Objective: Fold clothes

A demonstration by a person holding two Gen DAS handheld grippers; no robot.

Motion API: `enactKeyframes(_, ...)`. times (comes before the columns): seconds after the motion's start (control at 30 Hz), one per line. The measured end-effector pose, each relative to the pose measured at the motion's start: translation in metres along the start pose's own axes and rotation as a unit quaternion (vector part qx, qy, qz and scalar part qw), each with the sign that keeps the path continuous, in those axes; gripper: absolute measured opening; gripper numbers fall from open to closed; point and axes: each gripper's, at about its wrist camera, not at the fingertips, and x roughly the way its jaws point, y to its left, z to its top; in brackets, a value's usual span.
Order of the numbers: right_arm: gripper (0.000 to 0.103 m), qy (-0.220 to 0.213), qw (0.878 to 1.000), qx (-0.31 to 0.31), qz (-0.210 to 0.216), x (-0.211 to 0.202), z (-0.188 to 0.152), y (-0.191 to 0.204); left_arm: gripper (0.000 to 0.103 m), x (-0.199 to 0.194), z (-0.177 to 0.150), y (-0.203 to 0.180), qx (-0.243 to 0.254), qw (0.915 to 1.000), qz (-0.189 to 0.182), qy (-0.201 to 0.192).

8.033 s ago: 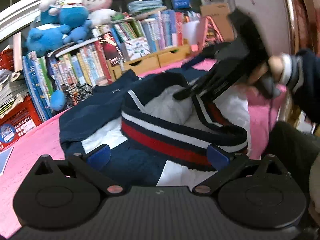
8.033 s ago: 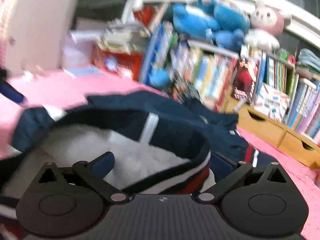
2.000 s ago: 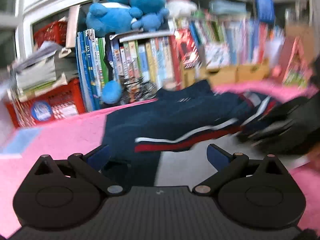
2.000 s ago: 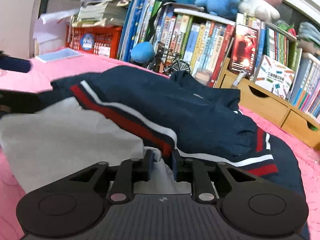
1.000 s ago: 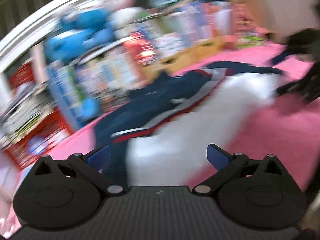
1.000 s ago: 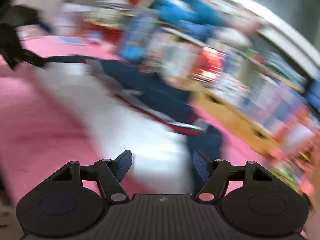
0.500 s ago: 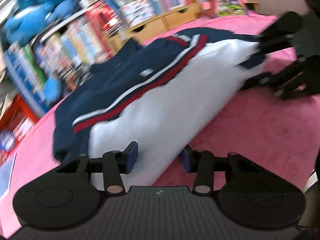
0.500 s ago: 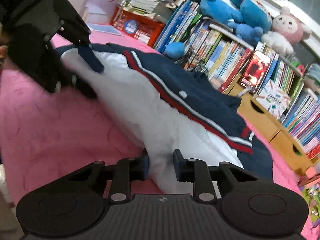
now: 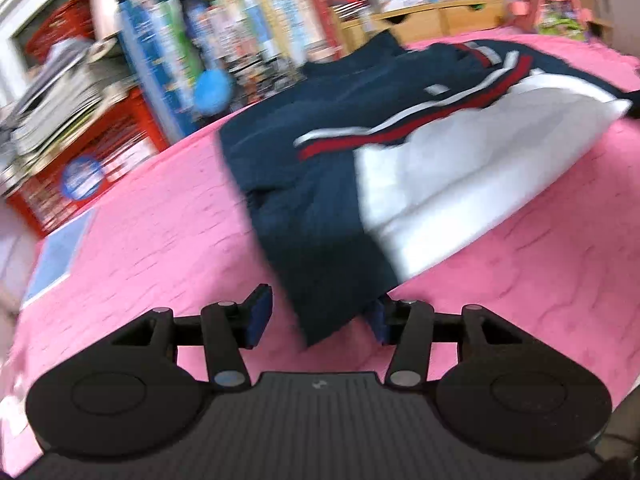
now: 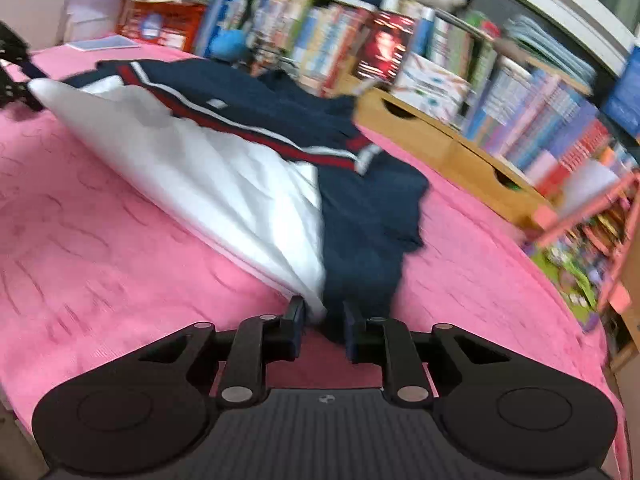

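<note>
A navy garment (image 9: pixel 320 184) with a white panel and a red and white stripe lies spread on the pink bedspread (image 9: pixel 160 240). Its near navy corner lies between the jaws of my left gripper (image 9: pixel 318 316). The jaws are opening, and the cloth sits by the right pad while the left pad (image 9: pixel 258 314) stands clear. In the right wrist view the garment (image 10: pixel 248 168) runs away to the left. My right gripper (image 10: pixel 323 324) is closing, with the edge where white meets navy pinched between its pads.
Packed bookshelves (image 10: pixel 340 40) with plush toys on top line the far side. Low wooden drawers (image 10: pixel 440 136) stand behind the bed, with a red basket (image 9: pixel 92 152) at the left. A blue booklet (image 9: pixel 56 256) lies on the bedspread. A pink rack (image 10: pixel 592 216) stands right.
Both grippers went from wide open to closed on the garment's near edge. The left then shifted from the white panel to the navy corner and widened. The right stays narrow on the cloth.
</note>
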Motion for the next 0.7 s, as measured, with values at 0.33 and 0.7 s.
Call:
enactKeyframes(0.33,0.024,0.020,0.990,0.125,-0.058,-0.021,-0.040,-0.063,0.074,-0.045,-0.021,0.064,-0.112,0.9934,0.021,-0.012)
enactKeyframes(0.7,0.063,-0.058,0.998,0.016,0.006,0.027,0.047,0.008,0.100,0.005,0.052,-0.002,-0.049,0.9937,-0.070,-0.072)
